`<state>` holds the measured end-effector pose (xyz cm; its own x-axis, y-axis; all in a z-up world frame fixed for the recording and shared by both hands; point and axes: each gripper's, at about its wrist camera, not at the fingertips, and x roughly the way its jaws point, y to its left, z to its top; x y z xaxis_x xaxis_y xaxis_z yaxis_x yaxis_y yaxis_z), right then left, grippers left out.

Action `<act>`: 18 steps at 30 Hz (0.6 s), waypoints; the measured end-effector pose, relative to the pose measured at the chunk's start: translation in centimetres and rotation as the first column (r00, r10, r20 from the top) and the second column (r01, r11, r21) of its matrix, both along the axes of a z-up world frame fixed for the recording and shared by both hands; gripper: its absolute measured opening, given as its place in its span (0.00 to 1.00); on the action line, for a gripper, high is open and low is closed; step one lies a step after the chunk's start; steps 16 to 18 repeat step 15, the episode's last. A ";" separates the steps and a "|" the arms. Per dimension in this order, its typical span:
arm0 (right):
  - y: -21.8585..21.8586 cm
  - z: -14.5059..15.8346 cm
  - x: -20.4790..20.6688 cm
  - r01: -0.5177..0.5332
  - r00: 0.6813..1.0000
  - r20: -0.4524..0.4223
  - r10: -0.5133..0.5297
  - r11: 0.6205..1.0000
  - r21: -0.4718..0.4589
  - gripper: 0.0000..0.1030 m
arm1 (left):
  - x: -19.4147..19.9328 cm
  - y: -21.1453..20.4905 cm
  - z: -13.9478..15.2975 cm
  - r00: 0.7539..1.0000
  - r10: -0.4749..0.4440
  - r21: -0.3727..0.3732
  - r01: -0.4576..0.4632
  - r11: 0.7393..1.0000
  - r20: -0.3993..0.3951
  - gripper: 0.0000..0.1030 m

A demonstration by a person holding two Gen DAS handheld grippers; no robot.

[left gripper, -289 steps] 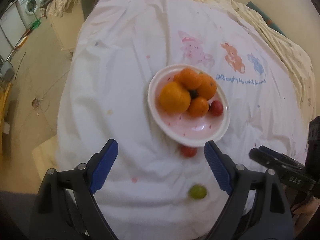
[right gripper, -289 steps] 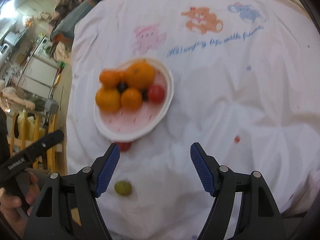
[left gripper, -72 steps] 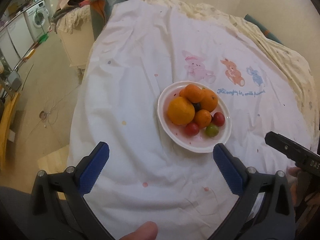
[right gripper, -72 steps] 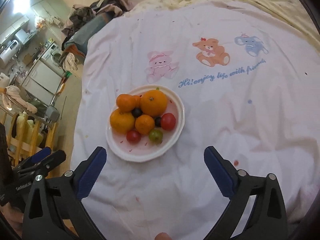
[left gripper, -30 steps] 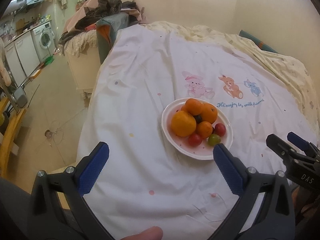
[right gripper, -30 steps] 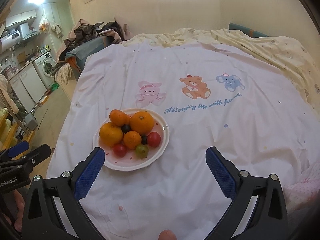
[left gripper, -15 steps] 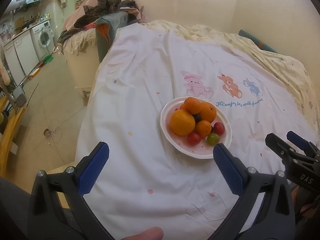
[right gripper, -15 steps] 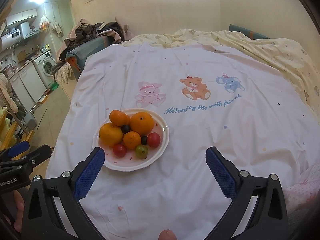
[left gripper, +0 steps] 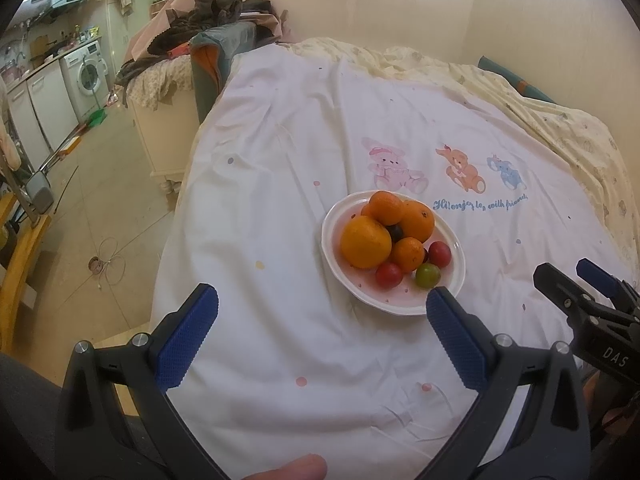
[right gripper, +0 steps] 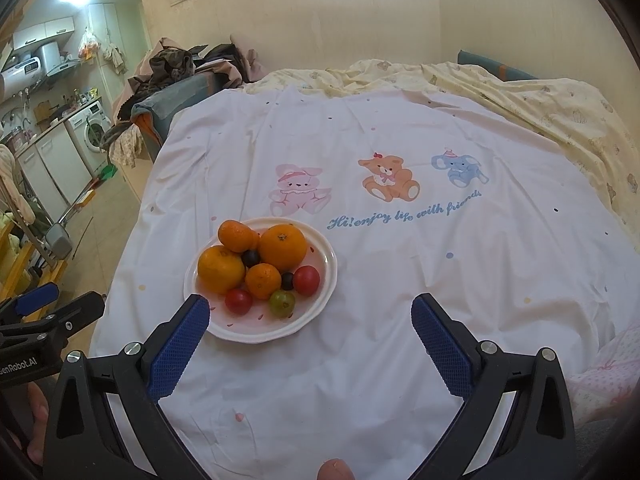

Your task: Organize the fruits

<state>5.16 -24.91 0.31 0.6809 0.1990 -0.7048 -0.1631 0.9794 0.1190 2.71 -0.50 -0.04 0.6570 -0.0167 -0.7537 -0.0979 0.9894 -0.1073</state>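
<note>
While agape, left tongs (left gripper: pixel 321 294), right tongs (right gripper: pixel 310 304).

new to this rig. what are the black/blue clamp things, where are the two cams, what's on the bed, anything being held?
There is no robot here. A person holds a hand-operated claw in each hand, and a fisheye camera on each looks forward along its two fingers.

In the left wrist view, the left claw frames the bottom, and the right one pokes in at the right edge. In the right wrist view, the right claw frames the bottom.

A white sheet printed with cartoon animals carries a white plate. On the plate are oranges, red tomatoes, a green tomato and small dark fruits.

Both claws are open, holding nothing.
</note>
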 end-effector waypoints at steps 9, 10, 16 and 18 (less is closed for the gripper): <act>0.0 0.0 0.0 0.000 1.000 0.001 0.000 1.000 -0.001 1.00 | 0.0 0.1 0.0 1.000 0.001 -0.004 -0.001 1.000 -0.005 1.00; 0.0 0.0 0.0 0.001 1.000 0.002 -0.001 1.000 -0.002 1.00 | 0.0 0.1 0.0 1.000 0.000 -0.005 0.000 1.000 -0.007 1.00; -0.1 0.1 0.1 0.001 1.000 0.003 -0.001 1.000 0.001 1.00 | 0.0 0.1 -0.1 1.000 0.003 -0.007 -0.003 1.000 -0.008 1.00; -0.1 0.1 0.1 0.001 1.000 0.003 -0.001 1.000 0.001 1.00 | 0.0 0.1 -0.1 1.000 0.003 -0.007 -0.003 1.000 -0.008 1.00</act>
